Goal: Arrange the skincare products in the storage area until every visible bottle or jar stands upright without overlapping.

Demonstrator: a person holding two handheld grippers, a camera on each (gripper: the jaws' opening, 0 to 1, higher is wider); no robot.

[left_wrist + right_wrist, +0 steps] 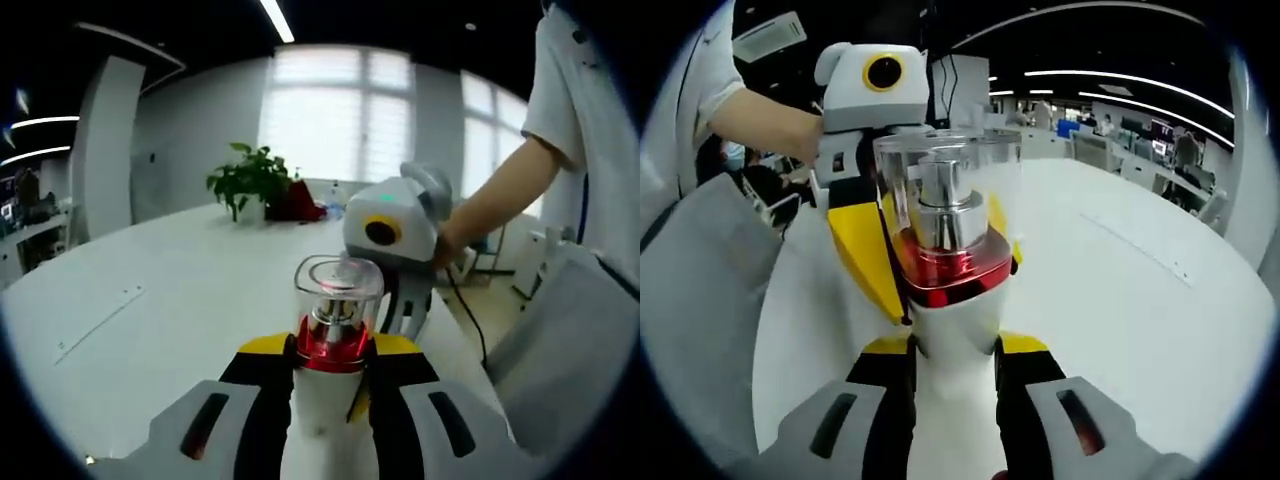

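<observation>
White plastic and a clear cap catch my eye first: a pump bottle (335,340) with a glossy red collar stands upright between the yellow-and-black jaws of my left gripper (335,365), which are pressed against the sides of its white body. Looking along my right gripper (955,370), the same pump bottle (952,250) rises right in front of the lens, and my right jaws pinch its white body lower down. So both tongs have hold of the one bottle from opposite sides, each closed on it, and it is held above the white table (180,290), close to the table's edge nearest the person.

From the left gripper view, my right gripper (395,235) shows beyond the bottle, gripped by a hand (455,240) reaching in from a white short sleeve. In the right gripper view, my left gripper (872,90) shows behind the bottle, its yellow jaws touching the bottle's flanks, with a hand (790,130) on it.

Toward the far edge of the table sits a potted green plant (250,180), with something dark red just beside it, in front of a bright window (340,110).
</observation>
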